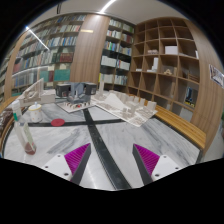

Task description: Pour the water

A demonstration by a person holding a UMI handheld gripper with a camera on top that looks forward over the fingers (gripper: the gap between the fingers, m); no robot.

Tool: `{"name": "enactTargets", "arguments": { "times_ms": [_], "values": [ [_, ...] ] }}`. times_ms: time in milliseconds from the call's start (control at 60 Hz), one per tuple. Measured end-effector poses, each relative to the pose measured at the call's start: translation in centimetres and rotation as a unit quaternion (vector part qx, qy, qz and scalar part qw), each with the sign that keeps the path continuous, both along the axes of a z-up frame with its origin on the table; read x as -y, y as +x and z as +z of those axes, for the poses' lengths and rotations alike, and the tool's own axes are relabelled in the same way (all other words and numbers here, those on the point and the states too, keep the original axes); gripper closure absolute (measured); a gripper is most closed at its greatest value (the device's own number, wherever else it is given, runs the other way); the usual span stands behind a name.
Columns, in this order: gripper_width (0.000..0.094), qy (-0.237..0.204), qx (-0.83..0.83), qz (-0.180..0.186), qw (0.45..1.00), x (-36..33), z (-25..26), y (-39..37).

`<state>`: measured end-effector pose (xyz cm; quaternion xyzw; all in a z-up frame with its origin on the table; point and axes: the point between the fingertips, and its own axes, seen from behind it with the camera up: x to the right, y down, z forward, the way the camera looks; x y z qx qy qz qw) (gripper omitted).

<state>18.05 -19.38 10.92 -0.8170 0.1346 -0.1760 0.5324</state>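
Note:
My gripper (113, 162) is open and empty, held above a white marble table (120, 140) crossed by dark stripes. Its two magenta pads (78, 158) stand far apart with nothing between them. A clear bottle-like vessel (24, 132) stands on the table far to the left of the fingers. A small red disc (57, 122) lies on the table beyond the left finger. I see no water stream.
A boxy stand with small items (74, 97) sits at the table's far side. White shaped pieces (130, 108) lie at the far right of the table. Bookshelves (60, 50) and wooden cubby shelves (165, 60) line the walls behind.

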Motion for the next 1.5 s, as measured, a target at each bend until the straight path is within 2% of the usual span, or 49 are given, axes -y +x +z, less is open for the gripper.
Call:
{"name": "enactTargets", "arguments": {
  "times_ms": [200, 317, 500, 667, 783, 883, 1017, 1083, 1100, 1117, 1150, 1250, 1350, 1500],
  "values": [
    [0.0076, -0.015, -0.010, 0.004, 1.000, 4.3, -1.9, -2.3],
    [0.0082, -0.029, -0.021, 0.029, 0.999, 6.9, -3.1, -6.1],
    [0.0079, -0.008, -0.060, 0.089, 0.994, 8.3, -2.7, -16.8],
    [0.0077, 0.020, -0.059, 0.147, 0.987, 3.2, -2.2, -25.4],
    [0.0078, 0.036, -0.043, 0.167, 0.984, -1.9, -2.0, -29.1],
    [0.0080, 0.047, -0.032, 0.174, 0.983, -6.4, -1.7, -30.9],
    [0.0096, 0.053, -0.028, 0.161, 0.985, -11.2, -2.3, -30.9],
    [0.0186, 0.061, -0.029, 0.160, 0.985, -12.9, -2.5, -30.9],
    [0.0226, 0.063, -0.028, 0.160, 0.985, -13.2, -2.5, -30.9],
    [0.0311, 0.065, -0.027, 0.158, 0.985, -13.5, -2.6, -30.9],
    [0.0391, 0.069, -0.025, 0.151, 0.986, -13.9, -2.6, -30.6],
    [0.0442, 0.081, -0.036, 0.144, 0.986, -14.4, -2.4, -30.7],
    [0.0540, 0.086, -0.050, 0.137, 0.986, -14.0, -2.3, -30.4],
    [0.0546, 0.085, -0.021, 0.105, 0.991, -13.9, -0.1, -27.1]
  ]
}}
